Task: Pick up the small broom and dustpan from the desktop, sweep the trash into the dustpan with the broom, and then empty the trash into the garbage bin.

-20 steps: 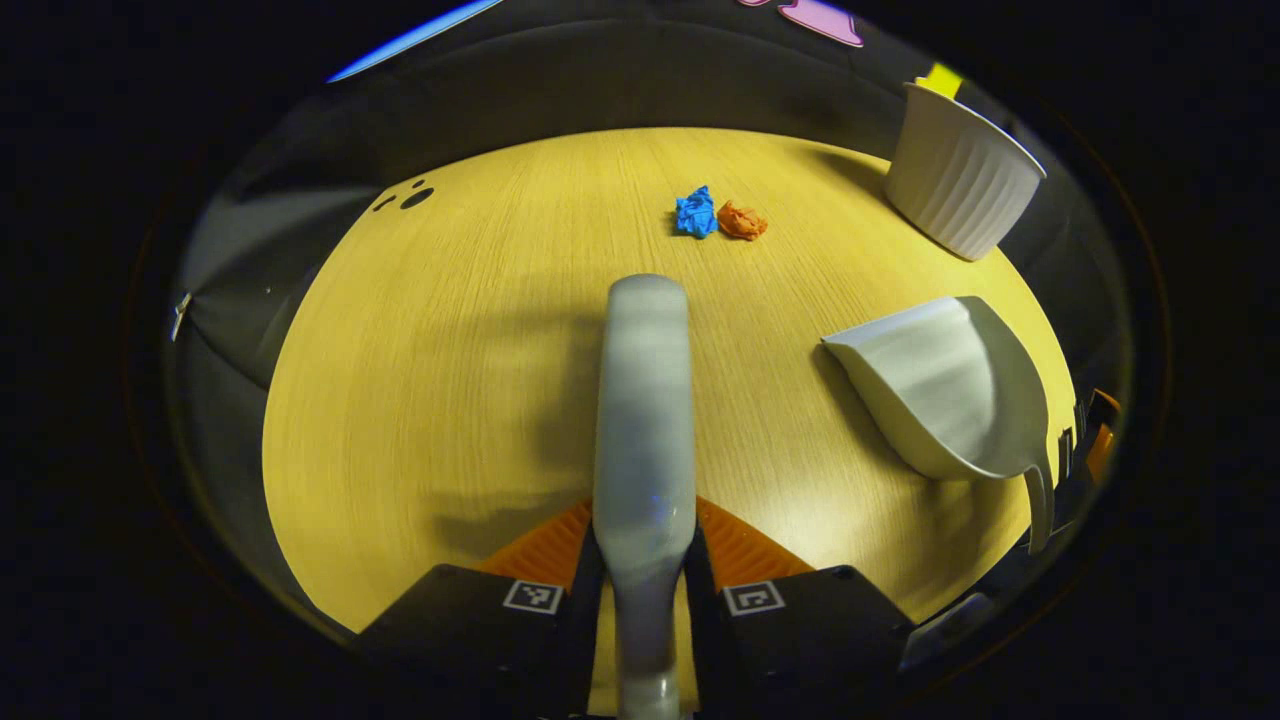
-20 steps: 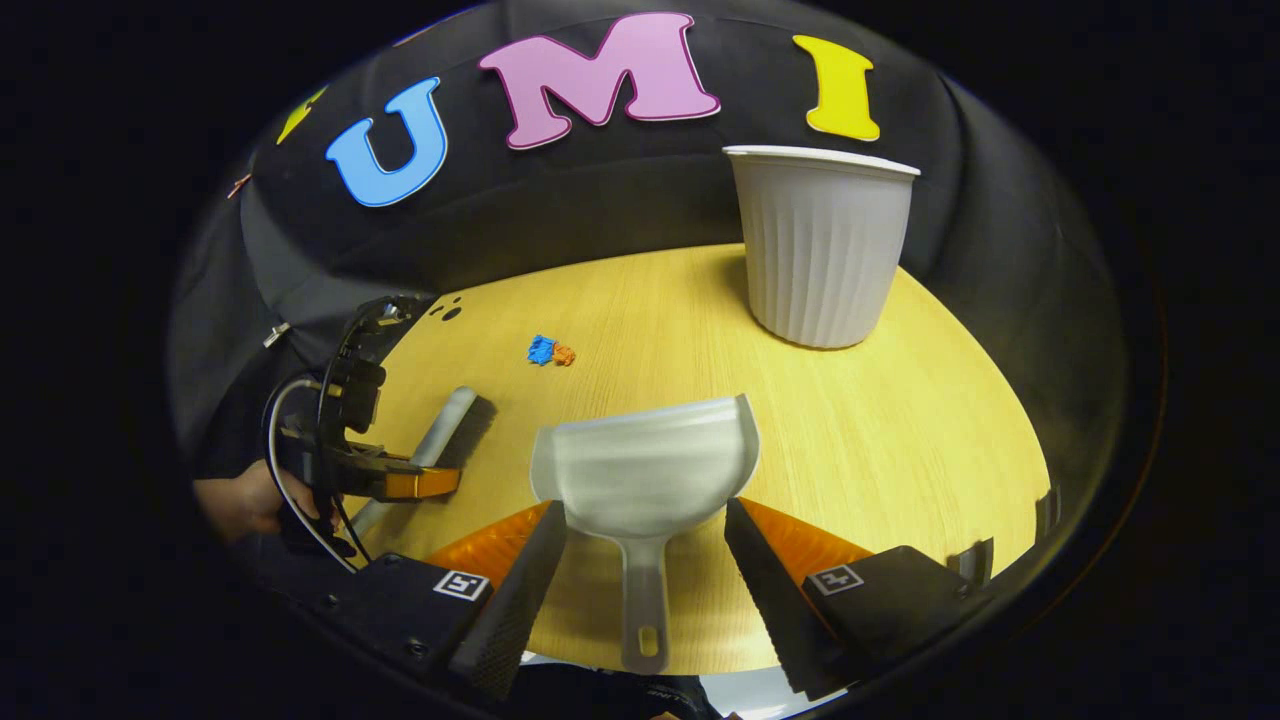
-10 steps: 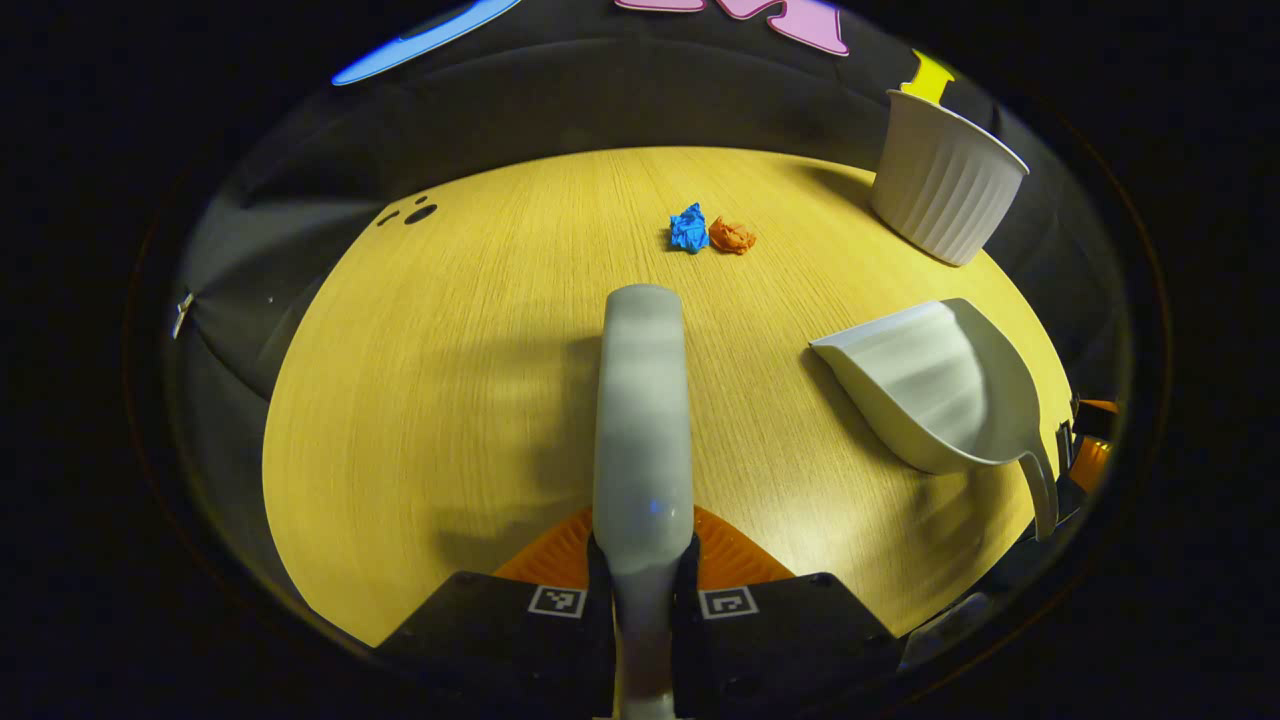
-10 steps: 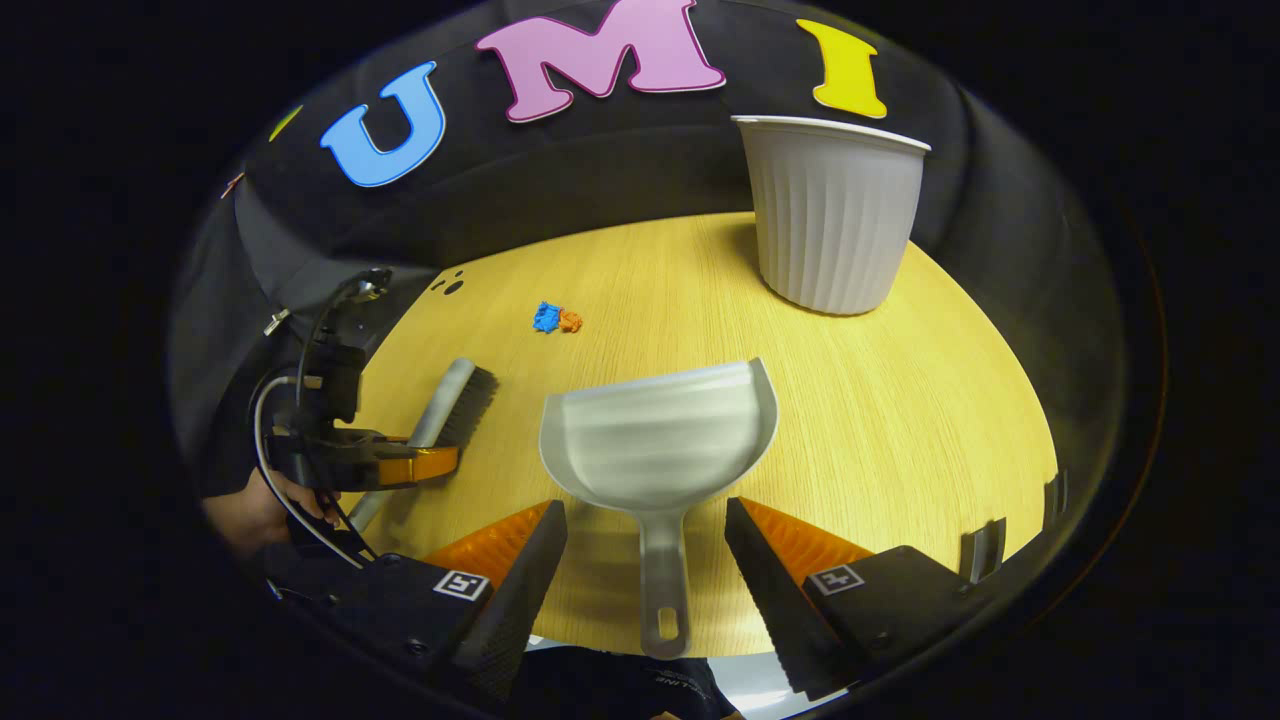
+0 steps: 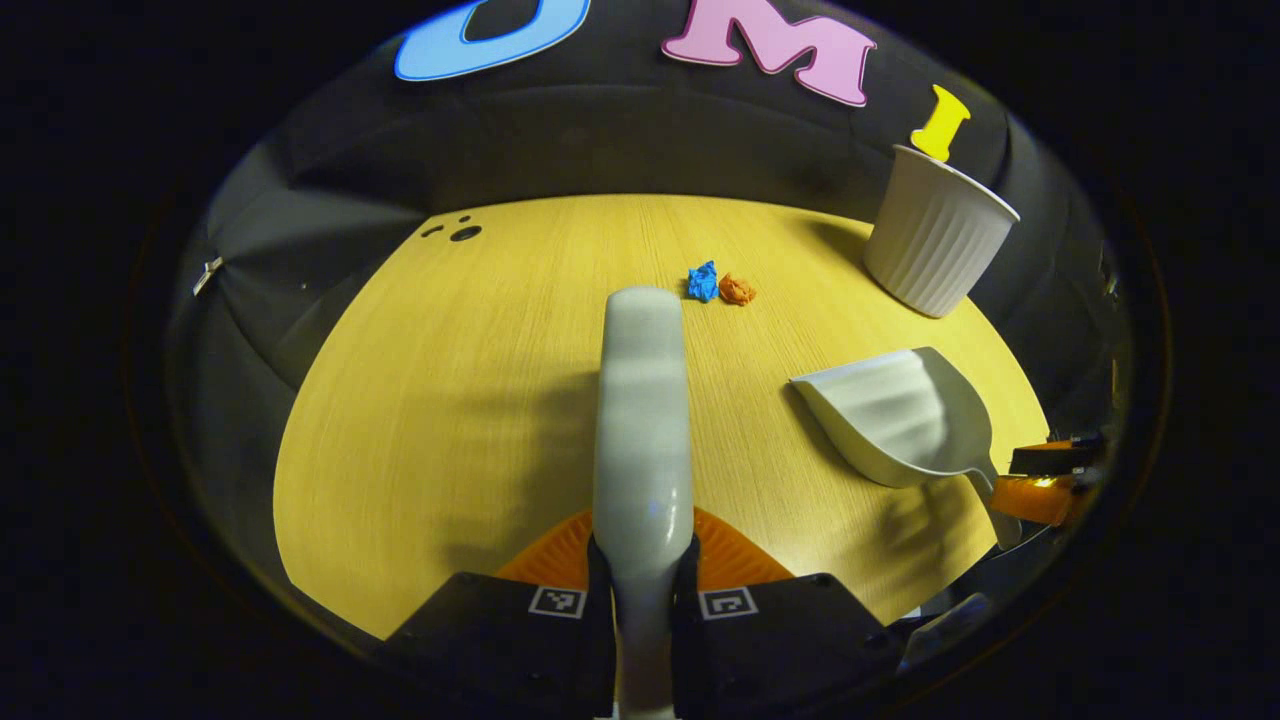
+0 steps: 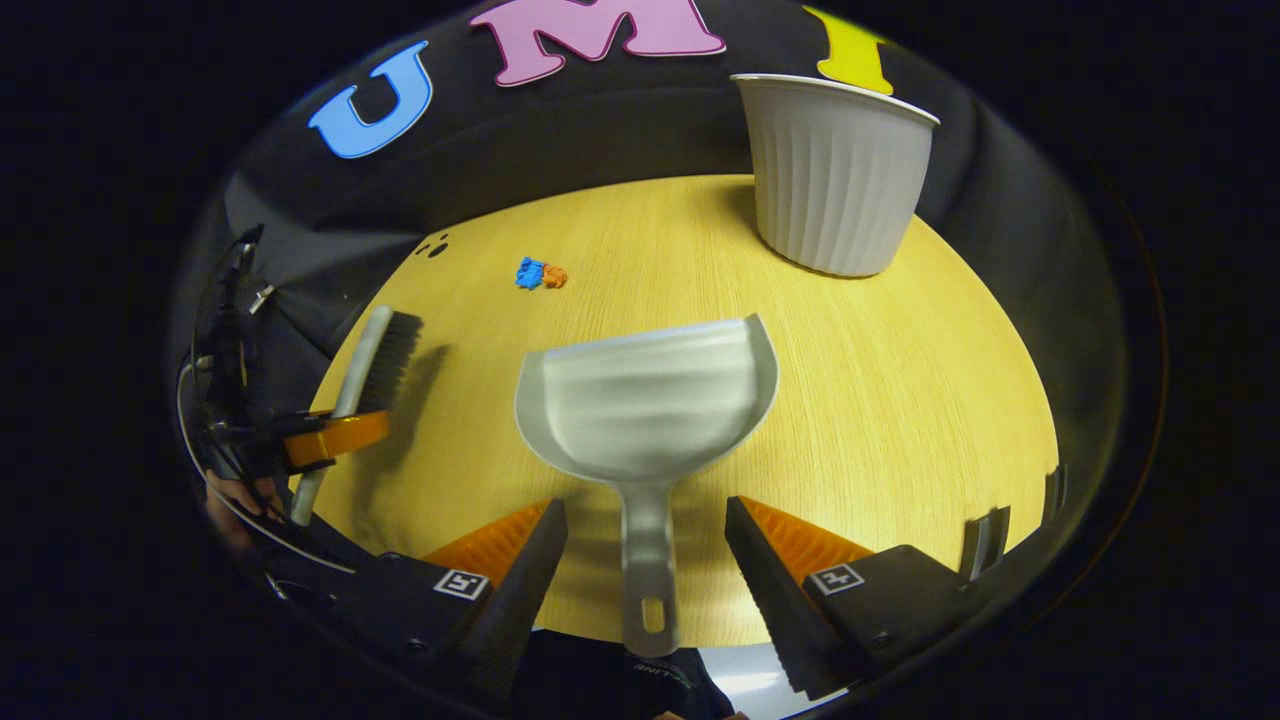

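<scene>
Wood desktop: carrying everything; used as the landmark below.
Left gripper: pinching the broom by its handle, both fingers pressing its sides, holding it off the desktop with the head pointing toward the trash.
Right gripper: fingers standing spread, one on each side of the dustpan handle, not touching it.
Dustpan: lying flat at the desktop's near edge, mouth facing the far side.
Trash: blue scrap and orange scrap touching, mid-desktop, well apart from the dustpan.
Bin: standing at the desktop's far right corner.
Doing it well: centring the handle between the fingers, closing squarely, then lifting level.
</scene>
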A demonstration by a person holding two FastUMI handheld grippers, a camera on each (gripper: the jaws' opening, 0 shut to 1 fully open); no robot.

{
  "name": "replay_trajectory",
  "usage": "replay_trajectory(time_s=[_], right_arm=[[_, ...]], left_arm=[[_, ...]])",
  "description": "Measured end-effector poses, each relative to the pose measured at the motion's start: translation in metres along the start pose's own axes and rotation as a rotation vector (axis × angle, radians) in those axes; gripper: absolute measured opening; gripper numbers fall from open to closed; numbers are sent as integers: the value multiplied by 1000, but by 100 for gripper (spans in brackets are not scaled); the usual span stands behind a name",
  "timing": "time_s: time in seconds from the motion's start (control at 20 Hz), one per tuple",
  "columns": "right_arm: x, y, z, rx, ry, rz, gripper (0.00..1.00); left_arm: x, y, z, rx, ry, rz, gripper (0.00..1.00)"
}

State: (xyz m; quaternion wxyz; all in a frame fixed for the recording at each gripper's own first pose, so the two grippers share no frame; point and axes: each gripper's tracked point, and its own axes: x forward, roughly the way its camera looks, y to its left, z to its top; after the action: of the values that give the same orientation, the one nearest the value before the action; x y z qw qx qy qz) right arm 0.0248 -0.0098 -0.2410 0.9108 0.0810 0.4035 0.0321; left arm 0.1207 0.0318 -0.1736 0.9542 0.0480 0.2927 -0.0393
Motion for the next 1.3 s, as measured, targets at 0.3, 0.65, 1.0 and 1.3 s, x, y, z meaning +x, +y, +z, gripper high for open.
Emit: replay_trajectory(time_s=[0.3, 0.65, 1.0, 1.3], right_arm=[[35, -15, -15, -22, 75, -60, 99], [61, -9, -27, -41, 165, -94, 89], [66, -15, -25, -53, 231, -116, 43], [62, -10, -25, -78, 285, -37, 37]], left_arm=[[-20, 12, -11, -36, 6, 47, 27], [-26, 19, -16, -32, 42, 80, 27], [-17, 9, -16, -68, 60, 74, 26], [2, 2, -12, -129, 85, 56, 27]])
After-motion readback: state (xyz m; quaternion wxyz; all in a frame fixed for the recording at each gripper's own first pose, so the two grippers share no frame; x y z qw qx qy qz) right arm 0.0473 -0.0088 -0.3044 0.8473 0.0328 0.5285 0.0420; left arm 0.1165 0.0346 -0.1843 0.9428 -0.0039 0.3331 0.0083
